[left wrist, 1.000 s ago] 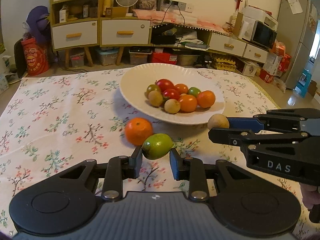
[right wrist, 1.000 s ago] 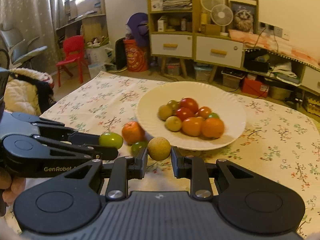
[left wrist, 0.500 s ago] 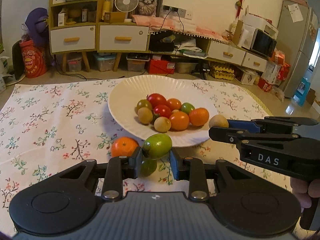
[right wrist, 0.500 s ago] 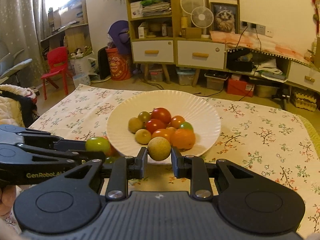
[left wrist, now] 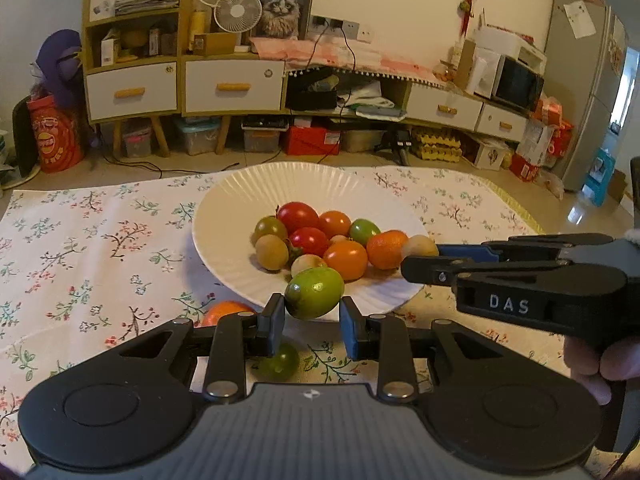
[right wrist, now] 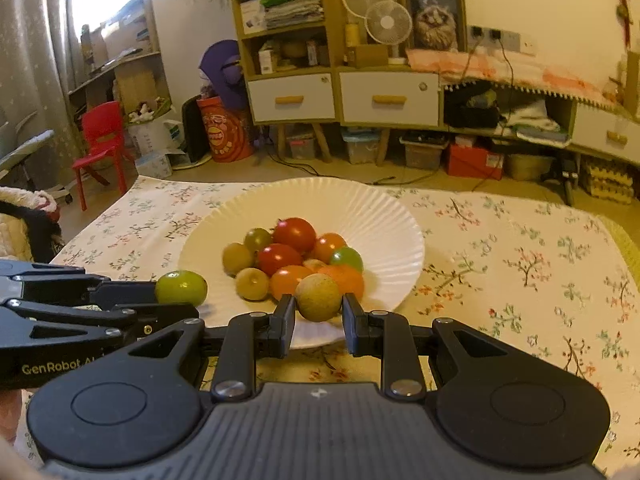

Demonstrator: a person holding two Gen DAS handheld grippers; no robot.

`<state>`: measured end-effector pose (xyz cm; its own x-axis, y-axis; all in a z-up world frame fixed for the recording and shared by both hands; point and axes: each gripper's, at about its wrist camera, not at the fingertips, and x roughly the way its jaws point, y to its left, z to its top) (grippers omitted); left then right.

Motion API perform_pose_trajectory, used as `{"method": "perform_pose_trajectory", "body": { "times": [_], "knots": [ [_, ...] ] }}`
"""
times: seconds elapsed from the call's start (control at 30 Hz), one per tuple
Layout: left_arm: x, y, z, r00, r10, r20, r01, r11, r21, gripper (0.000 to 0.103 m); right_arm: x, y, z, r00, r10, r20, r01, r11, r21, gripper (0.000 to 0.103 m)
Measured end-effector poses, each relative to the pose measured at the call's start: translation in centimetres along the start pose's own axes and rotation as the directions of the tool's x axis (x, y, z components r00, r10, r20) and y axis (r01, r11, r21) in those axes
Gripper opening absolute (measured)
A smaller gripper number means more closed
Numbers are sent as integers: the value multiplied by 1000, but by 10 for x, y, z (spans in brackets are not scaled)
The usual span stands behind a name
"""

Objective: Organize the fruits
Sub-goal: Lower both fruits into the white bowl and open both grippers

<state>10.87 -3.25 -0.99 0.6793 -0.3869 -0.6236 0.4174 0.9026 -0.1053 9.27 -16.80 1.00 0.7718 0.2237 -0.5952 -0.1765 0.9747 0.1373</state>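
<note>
A green fruit (left wrist: 314,293) is gripped between the jaws of the left gripper (left wrist: 312,316) and is held over the near rim of the white plate (left wrist: 224,216). A tan round fruit (right wrist: 319,297) is clamped in the closed jaws of the right gripper (right wrist: 319,320), likewise over the near rim. Each fruit is pinched across its widest part, which is judged to keep a round, smooth body from rolling out. Both are carried above the pile of fruit (left wrist: 316,236) already collected on the plate, so release into the plate is judged to be the step in hand.

Two fruits remain on the floral tabletop (left wrist: 80,248), near the plate's front edge: an orange fruit (left wrist: 224,310) and a small green fruit (left wrist: 282,362), both partly hidden behind the left gripper's fingers. These are shown only in the left wrist view; in the right wrist view that area is covered by the gripper bodies.

In the right wrist view, the left gripper is seen from the side, its fruit just outside the plate's left rim. In the left wrist view, the right gripper's fruit is seen touching or just beside the pile; which cannot be told.
</note>
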Motion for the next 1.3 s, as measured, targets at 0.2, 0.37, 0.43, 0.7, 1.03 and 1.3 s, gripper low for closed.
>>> {"method": "perform_pose_trajectory", "body": {
  "times": [0.2, 0.37, 0.43, 0.7, 1.03, 1.3],
  "knots": [
    [6, -5, 2, 1000, -6, 0, 6, 1000, 29, 24, 0, -3, 0, 1000, 6, -3, -6, 1000, 4, 23],
    [13, -9, 8, 1000, -16, -3, 16, 999, 39, 24, 3, -1, 0, 1000, 23, -12, -23, 1000, 1, 23],
    [16, -11, 9, 1000, -15, -13, 16, 999, 44, 24, 3, -1, 0, 1000, 26, -16, -26, 1000, -3, 23],
    [20, -13, 7, 1000, 3, -25, -2, 999, 38, 25, 3, -7, 1, 999, 30, -21, -30, 999, 27, 26],
    [14, -10, 9, 1000, 20, -21, -20, 999, 30, 33, -1, -6, 5, 999, 36, 0, -36, 999, 38, 32],
    [1, -3, 7, 999, 48, -14, -48, 999, 23, 50, -5, -4, 7, 999, 34, 11, -34, 999, 39, 43]
  ]
}}
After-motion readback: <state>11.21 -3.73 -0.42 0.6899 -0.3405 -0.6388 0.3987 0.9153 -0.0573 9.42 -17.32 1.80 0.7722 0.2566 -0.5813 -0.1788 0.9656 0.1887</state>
